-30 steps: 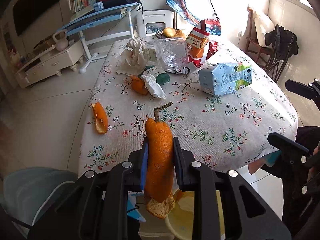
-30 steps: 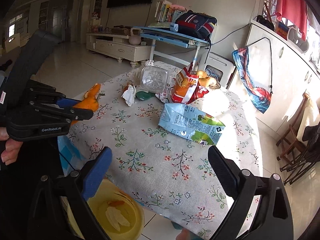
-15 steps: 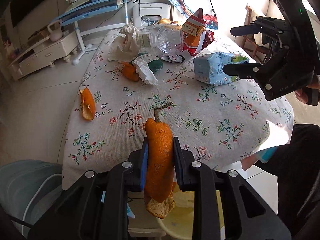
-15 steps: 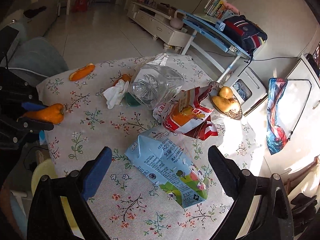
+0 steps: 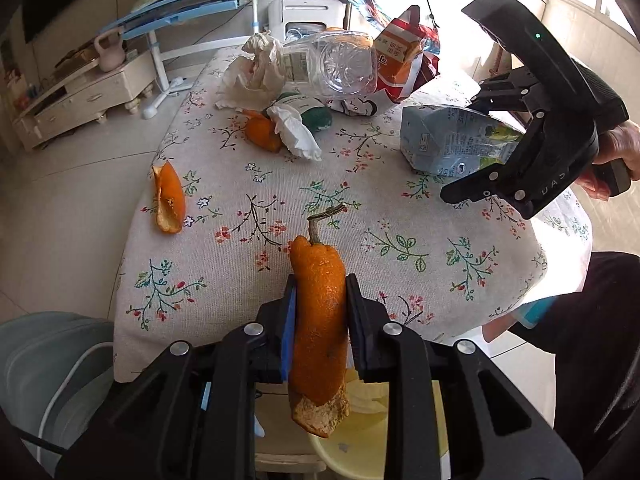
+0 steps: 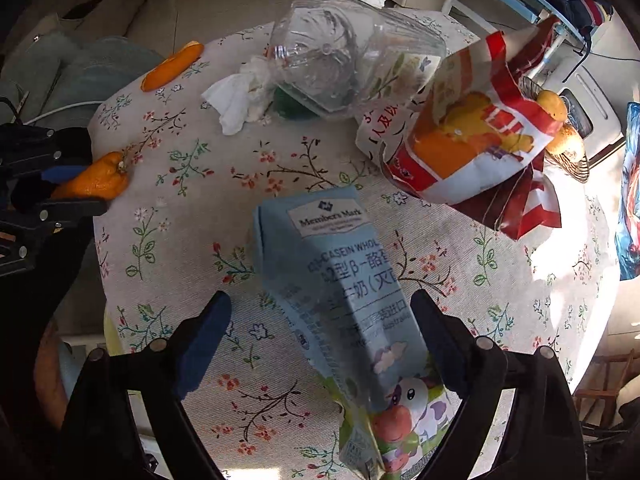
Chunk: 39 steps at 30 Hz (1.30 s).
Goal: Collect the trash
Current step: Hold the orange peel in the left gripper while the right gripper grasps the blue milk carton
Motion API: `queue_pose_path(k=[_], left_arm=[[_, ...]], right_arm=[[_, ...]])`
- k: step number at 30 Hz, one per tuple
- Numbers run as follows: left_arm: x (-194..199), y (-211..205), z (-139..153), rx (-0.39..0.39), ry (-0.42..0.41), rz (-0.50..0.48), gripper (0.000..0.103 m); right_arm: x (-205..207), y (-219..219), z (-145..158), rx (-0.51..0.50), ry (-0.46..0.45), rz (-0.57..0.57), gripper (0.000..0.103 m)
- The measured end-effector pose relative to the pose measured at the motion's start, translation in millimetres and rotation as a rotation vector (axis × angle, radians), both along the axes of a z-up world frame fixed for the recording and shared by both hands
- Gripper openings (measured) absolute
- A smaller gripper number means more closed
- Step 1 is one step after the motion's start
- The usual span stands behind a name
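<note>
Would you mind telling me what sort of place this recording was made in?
Most likely a home living or dining room: a table with a floral tablecloth strewn with trash, a low white TV cabinet against the wall, and a blue adjustable study desk carrying books.

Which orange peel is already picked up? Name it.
The long stemmed orange peel, clamped in the left gripper above the yellow bin. The other two peels lie on the tablecloth.
</note>
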<state>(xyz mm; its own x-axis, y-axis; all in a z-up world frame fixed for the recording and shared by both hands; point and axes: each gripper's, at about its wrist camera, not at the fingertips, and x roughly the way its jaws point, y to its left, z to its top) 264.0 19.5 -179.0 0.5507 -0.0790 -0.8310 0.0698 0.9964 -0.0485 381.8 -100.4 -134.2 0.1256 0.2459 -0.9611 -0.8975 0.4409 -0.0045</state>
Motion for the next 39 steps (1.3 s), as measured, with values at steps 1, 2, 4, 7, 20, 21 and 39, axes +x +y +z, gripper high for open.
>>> queue_pose_path(k=[1, 2, 4, 7, 20, 21, 39], left_arm=[[1, 0, -1, -0.001, 0.002, 0.0, 0.022], [1, 0, -1, -0.002, 0.002, 0.001, 0.022], [1, 0, 0, -0.005, 0.001, 0.002, 0.022], [0, 0, 3, -0.007, -0.006, 0.003, 0.022], [-12, 7, 20, -0.063, -0.051, 0.05, 0.022], [-13, 7, 22, -0.065, -0.056, 0.051, 0.022], [-59, -1, 48, -0.109, -0.1, 0.04, 0.022]], right_arm=[[-4, 1, 1, 0.009, 0.004, 0.001, 0.085], [-8, 0, 3, 0.021, 0.01, -0.003, 0.085], [-14, -1, 5, 0.05, 0.016, -0.029, 0.085], [-15, -8, 12, 0.126, 0.043, -0.11, 0.085], [-49, -50, 21, 0.358, 0.005, -0.472, 0.037], [-56, -54, 25, 0.397, 0.009, -0.499, 0.037], [-180, -51, 51, 0.571, 0.019, -0.567, 0.037]])
